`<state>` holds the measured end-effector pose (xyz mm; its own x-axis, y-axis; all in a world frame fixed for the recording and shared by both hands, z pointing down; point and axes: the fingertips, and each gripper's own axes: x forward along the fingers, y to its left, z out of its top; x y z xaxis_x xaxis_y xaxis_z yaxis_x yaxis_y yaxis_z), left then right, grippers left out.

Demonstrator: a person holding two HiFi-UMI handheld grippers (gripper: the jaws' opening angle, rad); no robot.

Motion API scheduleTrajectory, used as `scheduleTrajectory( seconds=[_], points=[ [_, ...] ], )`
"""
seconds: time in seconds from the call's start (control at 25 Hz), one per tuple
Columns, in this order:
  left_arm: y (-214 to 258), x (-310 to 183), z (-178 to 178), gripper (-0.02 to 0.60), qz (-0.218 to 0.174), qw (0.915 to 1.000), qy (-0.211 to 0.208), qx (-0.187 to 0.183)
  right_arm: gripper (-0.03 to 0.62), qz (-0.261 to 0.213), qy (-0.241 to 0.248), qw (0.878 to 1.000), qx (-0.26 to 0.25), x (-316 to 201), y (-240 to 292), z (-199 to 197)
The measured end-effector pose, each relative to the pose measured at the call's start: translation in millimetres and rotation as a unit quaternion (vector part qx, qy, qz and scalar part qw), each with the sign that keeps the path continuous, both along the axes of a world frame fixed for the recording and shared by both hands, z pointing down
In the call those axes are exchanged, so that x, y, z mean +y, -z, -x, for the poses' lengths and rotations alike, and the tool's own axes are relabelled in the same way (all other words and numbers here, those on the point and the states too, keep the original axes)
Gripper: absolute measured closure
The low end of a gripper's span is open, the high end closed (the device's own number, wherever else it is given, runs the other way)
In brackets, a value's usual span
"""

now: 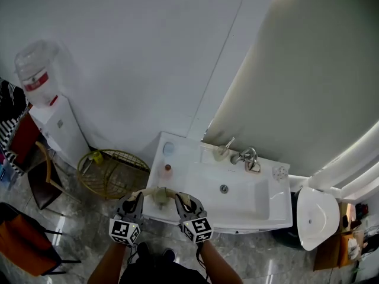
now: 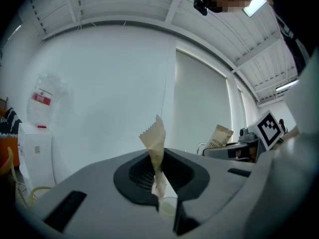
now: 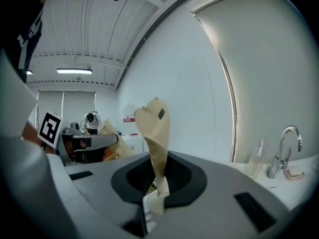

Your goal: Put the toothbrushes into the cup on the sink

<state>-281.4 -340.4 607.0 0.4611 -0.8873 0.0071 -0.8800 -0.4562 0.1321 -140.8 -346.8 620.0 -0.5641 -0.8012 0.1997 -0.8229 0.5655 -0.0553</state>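
Kraft-paper toothbrush packet [image 1: 159, 194], likely light, soft, tearable. L gripper [image 2: 160, 190] & R gripper [image 3: 154, 193] each pinch one end tight; best hold over stiff handle inside.

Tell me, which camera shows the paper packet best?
The head view: the whole paper packet spans between the left gripper and right gripper. Each gripper view mainly shows the crumpled end pinched in its own jaws.

Tan paper packet [image 2: 155, 138], white sink [image 1: 260, 195], yellowish wire basket [image 1: 115, 154] — black-and-white square-patterned marker cubes [image 1: 124, 231].
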Motion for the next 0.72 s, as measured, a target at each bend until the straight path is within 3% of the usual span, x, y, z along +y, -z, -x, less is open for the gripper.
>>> scheduleTrajectory(
  seconds=[0.24, 0.72],
  points=[
    [-34.0, -6.8, -2.0, 0.537, 0.014, 0.9997, -0.017, -0.01, 0.546, -0.002, 0.009, 1.0, -0.011, 0.6, -30.0, 11.7],
    [-49.7, -15.5, -21.8, 0.537, 0.044, 0.9981, -0.037, -0.022, 0.546, 0.074, -0.021, 0.997, 0.001, -20.0, -95.7, 5.1]
  ],
)
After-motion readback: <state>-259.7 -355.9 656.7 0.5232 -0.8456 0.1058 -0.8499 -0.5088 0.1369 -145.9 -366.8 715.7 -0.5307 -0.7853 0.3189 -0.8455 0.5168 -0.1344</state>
